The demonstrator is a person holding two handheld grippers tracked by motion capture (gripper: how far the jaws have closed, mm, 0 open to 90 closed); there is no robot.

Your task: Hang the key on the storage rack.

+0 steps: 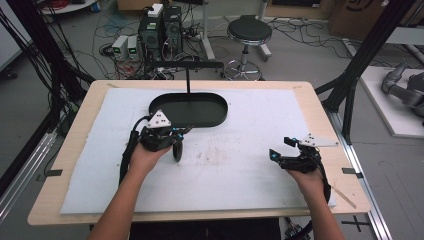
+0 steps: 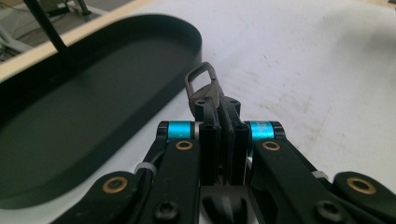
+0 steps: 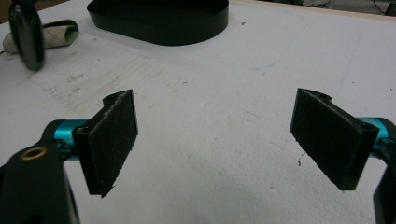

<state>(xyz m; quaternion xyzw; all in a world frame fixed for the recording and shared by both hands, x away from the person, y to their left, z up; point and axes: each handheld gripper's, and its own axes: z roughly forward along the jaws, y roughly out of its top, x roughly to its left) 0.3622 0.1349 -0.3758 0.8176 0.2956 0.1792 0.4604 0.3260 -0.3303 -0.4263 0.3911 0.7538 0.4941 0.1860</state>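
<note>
My left gripper [image 1: 176, 141] is held above the white mat, just in front of the black oval tray [image 1: 220, 118]. It is shut on a dark metal clip [image 2: 201, 83], whose loop sticks out past the closed fingertips in the left gripper view [image 2: 218, 106]. In the high view the clip [image 1: 177, 151] hangs as a dark oblong under the gripper. It also appears far off in the right gripper view [image 3: 26, 39]. My right gripper [image 1: 282, 148] rests low at the mat's right side. Its pads [image 3: 116, 135] stand wide apart around bare mat, the gripper [image 3: 215, 135] open.
The tray [image 2: 70, 116] is empty, and a thin black post [image 1: 188, 82] with a crossbar rises from its far side. The white mat [image 1: 250, 165] covers most of the wooden table [image 1: 75, 150]. A stool, computers and cables stand on the floor beyond.
</note>
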